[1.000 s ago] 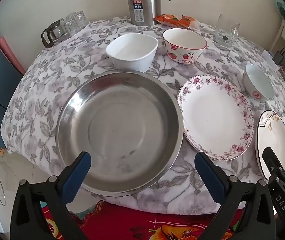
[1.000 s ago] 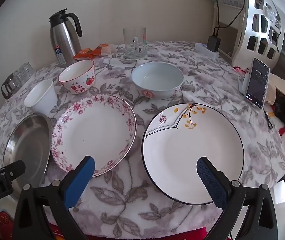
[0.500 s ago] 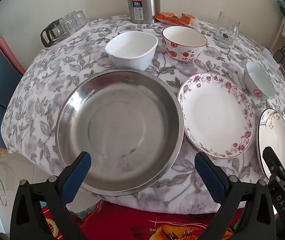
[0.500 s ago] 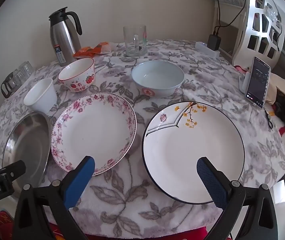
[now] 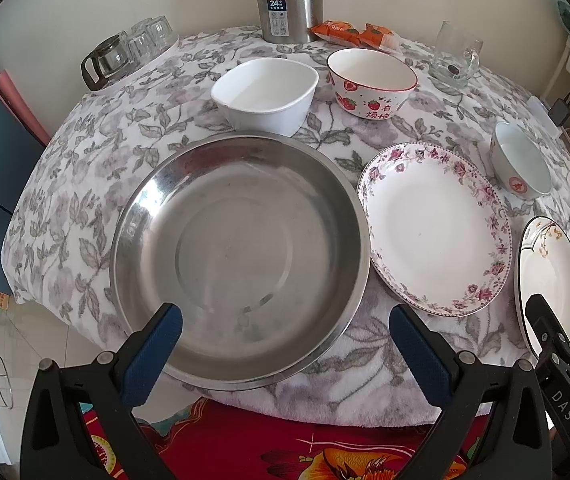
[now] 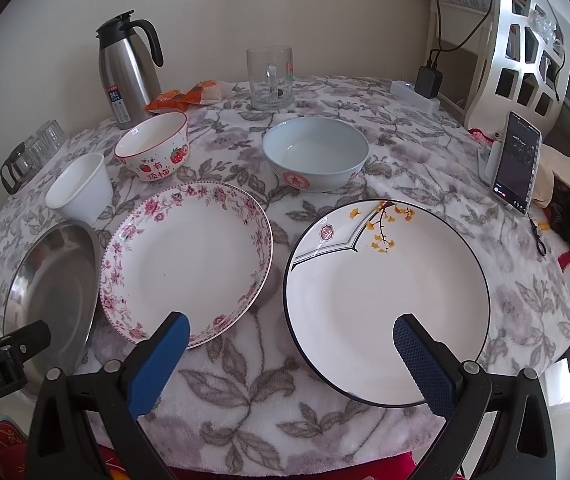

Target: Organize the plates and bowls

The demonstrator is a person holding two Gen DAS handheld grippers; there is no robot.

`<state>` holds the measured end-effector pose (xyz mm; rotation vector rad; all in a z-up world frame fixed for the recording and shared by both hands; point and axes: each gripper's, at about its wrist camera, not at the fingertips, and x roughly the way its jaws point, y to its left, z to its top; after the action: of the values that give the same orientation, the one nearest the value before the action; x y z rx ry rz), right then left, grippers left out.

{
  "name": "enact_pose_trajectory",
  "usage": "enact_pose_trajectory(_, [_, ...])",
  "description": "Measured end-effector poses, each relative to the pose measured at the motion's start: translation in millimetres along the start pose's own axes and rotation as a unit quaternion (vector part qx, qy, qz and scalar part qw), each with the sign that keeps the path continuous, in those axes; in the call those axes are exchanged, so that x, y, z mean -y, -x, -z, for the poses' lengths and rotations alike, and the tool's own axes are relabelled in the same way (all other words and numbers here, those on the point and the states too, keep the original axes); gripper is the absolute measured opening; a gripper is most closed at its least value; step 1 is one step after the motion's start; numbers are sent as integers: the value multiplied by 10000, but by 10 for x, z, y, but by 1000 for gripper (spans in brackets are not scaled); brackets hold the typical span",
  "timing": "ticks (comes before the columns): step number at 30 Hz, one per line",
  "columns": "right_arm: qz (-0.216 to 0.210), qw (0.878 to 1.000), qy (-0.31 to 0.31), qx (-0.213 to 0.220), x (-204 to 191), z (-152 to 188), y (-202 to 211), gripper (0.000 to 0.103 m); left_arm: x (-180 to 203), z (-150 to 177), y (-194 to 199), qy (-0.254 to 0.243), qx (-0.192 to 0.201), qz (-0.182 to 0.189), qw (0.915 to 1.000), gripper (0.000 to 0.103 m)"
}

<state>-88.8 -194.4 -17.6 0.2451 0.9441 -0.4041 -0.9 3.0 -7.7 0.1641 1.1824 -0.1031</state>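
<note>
Left gripper [image 5: 285, 340] spread above steel basin [image 5: 241, 256]; right gripper [image 6: 291, 344] spread (empty) beside basin, over ginkgo plate [image 6: 385, 300].

On the counter [image 6: 325, 432], three dishes run along the near edge: the steel basin [image 6: 51, 284] at 9 o'clock, the rose-rimmed plate [image 6: 189, 260] in the middle, just beside it, and the branch-painted plate [image 6: 389, 304] at 3 o'clock. Behind them stand the plain bowl [image 6: 81, 192], the strawberry bowl [image 6: 153, 152] and the stamped bowl [image 6: 315, 154]. At 12 o'clock, farthest back, stand the thermos [image 6: 127, 68] and glass mug [image 6: 271, 78].
</note>
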Motion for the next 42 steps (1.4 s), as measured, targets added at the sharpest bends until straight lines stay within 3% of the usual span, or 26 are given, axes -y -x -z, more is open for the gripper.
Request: enact_pose_trajectory(42, [7,10000,3,-47,9,24,-31,103,0,-9,-2,1,-16,4,10000,103])
